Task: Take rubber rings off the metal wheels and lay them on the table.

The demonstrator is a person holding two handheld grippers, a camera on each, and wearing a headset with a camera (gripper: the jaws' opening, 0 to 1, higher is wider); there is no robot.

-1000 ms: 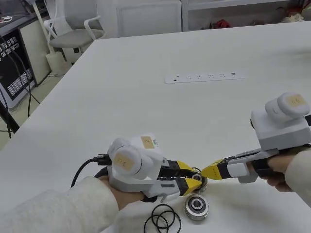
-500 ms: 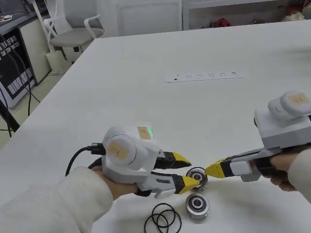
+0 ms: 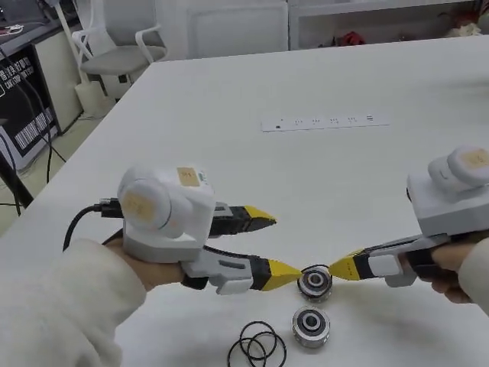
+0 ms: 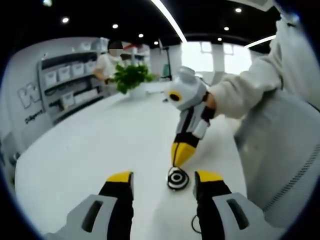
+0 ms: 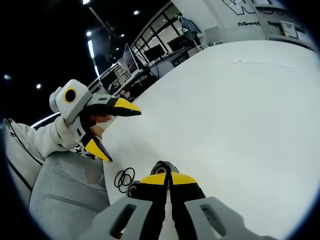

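The left gripper (image 3: 280,246) has opened off the small round metal wheel (image 3: 314,282) and drawn back, its yellow-tipped jaws now wide apart. The right gripper (image 3: 337,267) keeps its jaws pressed together, tip touching the wheel's rim. That wheel lies flat on the white table (image 3: 229,138), just beyond a second metal wheel (image 3: 310,325) and the loose black rubber rings (image 3: 257,344). I judge its ring is still on, though I cannot tell whether the right tip pinches it.

Head view looked forward and down over the table (image 3: 229,153). Left gripper view, low and close, faced the right gripper (image 4: 179,161); right gripper view faced back at the left gripper (image 5: 122,136). All three shared the wheel (image 3: 314,281) between them.
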